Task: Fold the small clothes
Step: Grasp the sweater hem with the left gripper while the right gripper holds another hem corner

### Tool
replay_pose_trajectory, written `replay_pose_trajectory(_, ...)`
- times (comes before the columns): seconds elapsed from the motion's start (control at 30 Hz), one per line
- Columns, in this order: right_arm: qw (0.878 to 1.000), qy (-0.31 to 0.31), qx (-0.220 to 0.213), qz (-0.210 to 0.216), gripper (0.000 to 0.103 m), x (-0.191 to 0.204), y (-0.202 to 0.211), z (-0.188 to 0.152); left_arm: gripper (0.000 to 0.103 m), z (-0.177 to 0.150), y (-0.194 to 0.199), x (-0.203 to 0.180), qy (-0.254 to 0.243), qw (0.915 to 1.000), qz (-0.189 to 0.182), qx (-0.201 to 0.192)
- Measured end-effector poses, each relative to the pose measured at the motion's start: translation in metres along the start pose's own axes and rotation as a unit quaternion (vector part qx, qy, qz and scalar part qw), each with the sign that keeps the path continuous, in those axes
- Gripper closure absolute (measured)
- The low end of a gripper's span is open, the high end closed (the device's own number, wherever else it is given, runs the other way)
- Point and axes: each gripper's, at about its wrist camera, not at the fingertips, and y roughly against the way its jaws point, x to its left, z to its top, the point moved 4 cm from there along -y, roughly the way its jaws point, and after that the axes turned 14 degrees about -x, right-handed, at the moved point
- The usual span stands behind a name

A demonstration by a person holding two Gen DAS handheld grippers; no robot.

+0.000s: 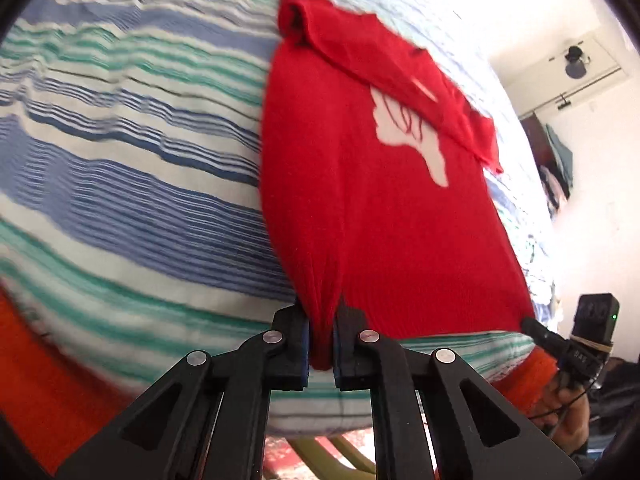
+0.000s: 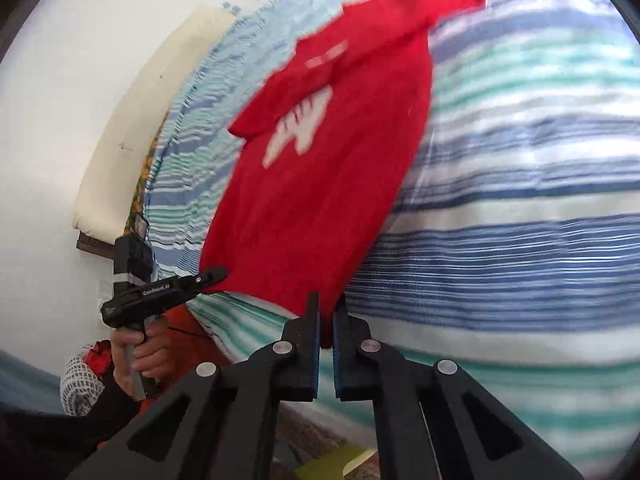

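Left wrist view shows your left tool (image 1: 321,344) pressed together on a bunched pinch of the near hem of the small red knit shirt with a white print (image 1: 360,200), which lies flat on the bed's blue, green and white striped sheet (image 1: 120,160). From that pinch the shirt's long axis runs straight away from you toward the collar end, where one sleeve is already laid across the chest over part of the print. Your right tool (image 2: 326,344) is likewise clamped on the other corner of the same hem, so both hands hold the near edge and neither is nearer to the far end; in the right wrist view the left tool (image 2: 212,276) sits at the hem's opposite corner, apart from the right one, with the hem stretched between them. The coming move, as I judge it, is to carry the hem up and over toward the collar, so keep both hands level or the fold will skew. Nothing lies on the sheet along that path. A cream pillow (image 2: 132,120) rests by the wall beside the bed, well clear of the shirt.
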Motion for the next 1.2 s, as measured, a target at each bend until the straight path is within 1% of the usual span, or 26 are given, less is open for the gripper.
replay_pose_trajectory(0.03, 1.0, 0.007, -0.002, -0.01, 0.098, 0.001, 0.007, 0.0, 0.097, -0.002, -0.002, 0.0, -0.002, 1.0, 0.008, 0.005)
replay_pose_trajectory(0.1, 0.999, 0.017, 0.005, -0.033, 0.098, -0.006, 0.01, 0.0, 0.096, -0.01, -0.015, 0.001, -0.031, 0.9984, 0.042, 0.023)
replay_pose_trajectory(0.13, 0.999, 0.017, 0.016, -0.048, 0.098, -0.011, 0.004, -0.005, 0.096, -0.017, -0.025, -0.001, -0.054, 0.9957, 0.066, 0.036)
replay_pose_trajectory(0.17, 0.998, 0.013, 0.027, -0.061, 0.098, -0.021, 0.001, -0.009, 0.096, -0.021, -0.032, -0.002, -0.073, 0.9931, 0.08, 0.044)
replay_pose_trajectory(0.23, 0.995, 0.02, 0.046, -0.091, 0.099, -0.033, -0.016, -0.022, 0.095, -0.025, -0.037, -0.007, -0.11, 0.9881, 0.098, 0.044)
replay_pose_trajectory(0.3, 0.993, 0.032, 0.045, -0.1, 0.099, -0.034, -0.02, -0.025, 0.095, -0.025, -0.039, -0.009, -0.122, 0.9861, 0.104, 0.043)
replay_pose_trajectory(0.37, 0.993, 0.043, 0.045, -0.102, 0.099, -0.036, -0.012, -0.022, 0.095, -0.026, -0.043, -0.008, -0.115, 0.9869, 0.103, 0.045)
replay_pose_trajectory(0.5, 0.989, 0.073, 0.051, -0.119, 0.099, -0.032, -0.017, -0.021, 0.094, -0.026, -0.048, -0.009, -0.095, 0.9897, 0.095, 0.048)
replay_pose_trajectory(0.63, 0.985, 0.1, 0.052, -0.134, 0.099, -0.03, -0.019, -0.025, 0.093, -0.028, -0.048, -0.012, -0.103, 0.9888, 0.098, 0.045)
replay_pose_trajectory(0.7, 0.984, 0.104, 0.052, -0.137, 0.099, -0.029, -0.02, -0.025, 0.093, -0.029, -0.049, -0.016, -0.113, 0.9871, 0.104, 0.043)
replay_pose_trajectory(0.77, 0.984, 0.104, 0.05, -0.138, 0.099, -0.029, -0.019, -0.025, 0.093, -0.03, -0.044, -0.011, -0.12, 0.9862, 0.107, 0.042)
replay_pose_trajectory(0.97, 0.983, 0.107, 0.046, -0.14, 0.099, -0.029, -0.019, -0.026, 0.093, -0.031, -0.046, -0.011, -0.116, 0.9864, 0.109, 0.038)
replay_pose_trajectory(1.0, 0.983, 0.109, 0.046, -0.141, 0.099, -0.029, -0.02, -0.026, 0.093, -0.032, -0.046, -0.012, -0.123, 0.9852, 0.114, 0.037)
replay_pose_trajectory(1.07, 0.982, 0.112, 0.045, -0.142, 0.099, -0.028, -0.02, -0.026, 0.093, -0.034, -0.049, -0.018, -0.149, 0.9798, 0.129, 0.033)
replay_pose_trajectory(1.13, 0.982, 0.114, 0.045, -0.143, 0.099, -0.028, -0.021, -0.026, 0.093, -0.037, -0.051, -0.026, -0.182, 0.972, 0.146, 0.028)
replay_pose_trajectory(1.2, 0.982, 0.116, 0.044, -0.144, 0.098, -0.028, -0.02, -0.026, 0.093, -0.039, -0.053, -0.03, -0.202, 0.9665, 0.157, 0.026)
